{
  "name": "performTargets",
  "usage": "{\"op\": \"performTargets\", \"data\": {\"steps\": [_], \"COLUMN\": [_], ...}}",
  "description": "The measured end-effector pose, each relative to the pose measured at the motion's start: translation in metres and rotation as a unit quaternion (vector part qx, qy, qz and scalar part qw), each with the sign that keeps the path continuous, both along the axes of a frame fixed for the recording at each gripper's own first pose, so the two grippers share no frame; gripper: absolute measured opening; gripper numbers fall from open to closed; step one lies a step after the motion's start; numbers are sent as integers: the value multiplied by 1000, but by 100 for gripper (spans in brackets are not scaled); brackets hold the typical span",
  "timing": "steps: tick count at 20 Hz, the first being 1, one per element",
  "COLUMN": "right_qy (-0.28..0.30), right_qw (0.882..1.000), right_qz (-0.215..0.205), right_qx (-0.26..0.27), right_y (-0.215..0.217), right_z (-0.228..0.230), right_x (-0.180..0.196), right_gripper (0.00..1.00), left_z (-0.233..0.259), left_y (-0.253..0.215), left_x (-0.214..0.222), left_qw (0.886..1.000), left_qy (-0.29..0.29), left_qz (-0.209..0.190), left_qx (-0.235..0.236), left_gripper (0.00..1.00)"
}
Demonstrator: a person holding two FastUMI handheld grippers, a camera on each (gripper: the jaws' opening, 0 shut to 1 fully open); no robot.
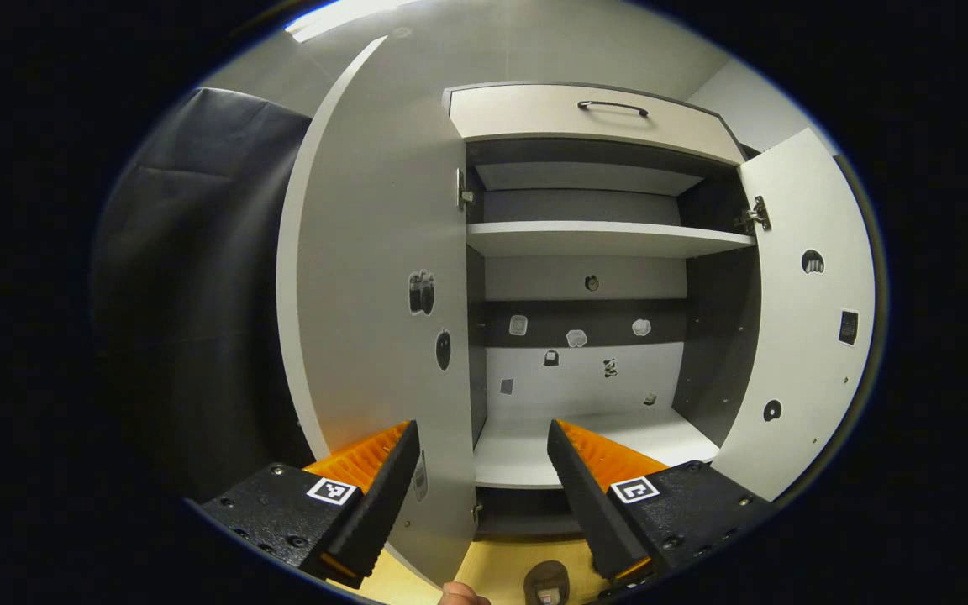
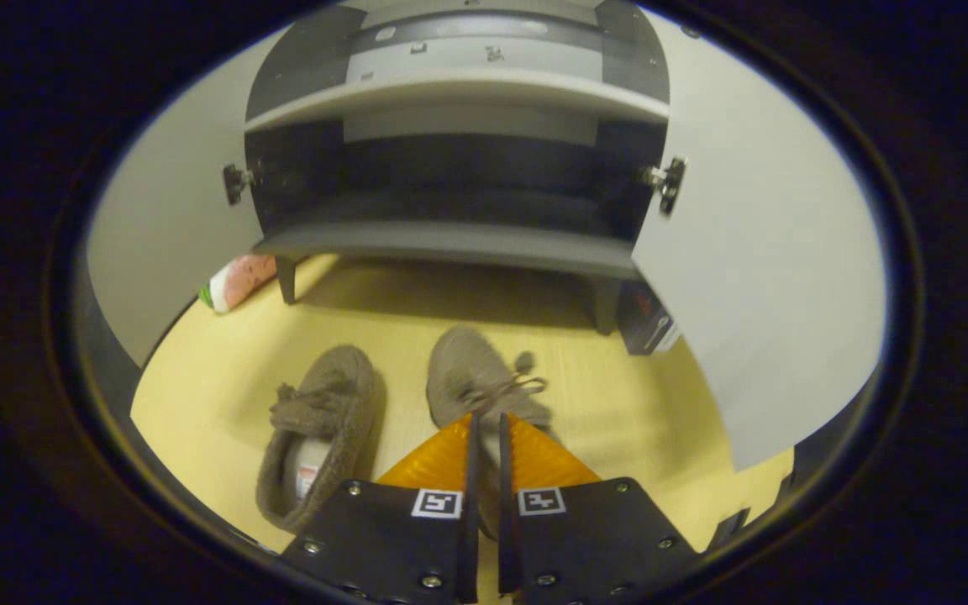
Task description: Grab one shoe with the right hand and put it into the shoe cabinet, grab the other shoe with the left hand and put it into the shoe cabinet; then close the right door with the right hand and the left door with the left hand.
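Fleecy brown shoes (image 2: 320, 433) (image 2: 471, 382) lie on pale wooden floor (image 2: 610, 395) before the grey laminate shoe cabinet (image 2: 450, 239). Right tool (image 2: 484, 424) pinches the right shoe's collar; left tool (image 1: 482, 441) gapes, holding nothing.

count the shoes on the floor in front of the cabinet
2. The left shoe lies on the floor before the cabinet. The right shoe lies beside it, with the right hand-held gripper nearly closed over its rear. Neither is inside yet.
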State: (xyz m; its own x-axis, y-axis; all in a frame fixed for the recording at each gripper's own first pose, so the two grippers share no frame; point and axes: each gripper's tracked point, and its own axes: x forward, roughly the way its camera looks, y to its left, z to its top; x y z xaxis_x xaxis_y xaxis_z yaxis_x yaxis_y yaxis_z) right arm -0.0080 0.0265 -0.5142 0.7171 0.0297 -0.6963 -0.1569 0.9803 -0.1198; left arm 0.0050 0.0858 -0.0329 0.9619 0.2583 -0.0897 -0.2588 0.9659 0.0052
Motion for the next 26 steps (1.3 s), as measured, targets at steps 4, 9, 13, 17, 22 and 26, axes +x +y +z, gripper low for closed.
{"op": "performTargets", "data": {"steps": [4,9,13,17,22,26], "right_qy": [-59,-62,-39,4,61,87], "right_qw": [998,998,998,998,993,990], "right_qz": [16,25,43,59,93,111], "right_qx": [18,21,28,25,29,8], "right_y": [9,10,14,12,17,11], "right_z": [56,60,39,6,-36,-58], "right_x": [27,27,14,-7,-31,-42], "right_gripper": [14,10,10,10,17,34], "left_z": [-3,-2,-1,-2,-2,-3], "left_y": [0,1,2,2,3,4], "left_x": [4,8,8,9,10,10], "left_qw": [1000,1000,1000,1000,1000,1000], "left_qy": [-2,-4,-6,-4,-3,-1], "left_qz": [-2,-3,-1,0,5,10], "left_qx": [-10,-8,-8,-9,-9,-5], "left_gripper": [95,95,94,94,95,95]}}
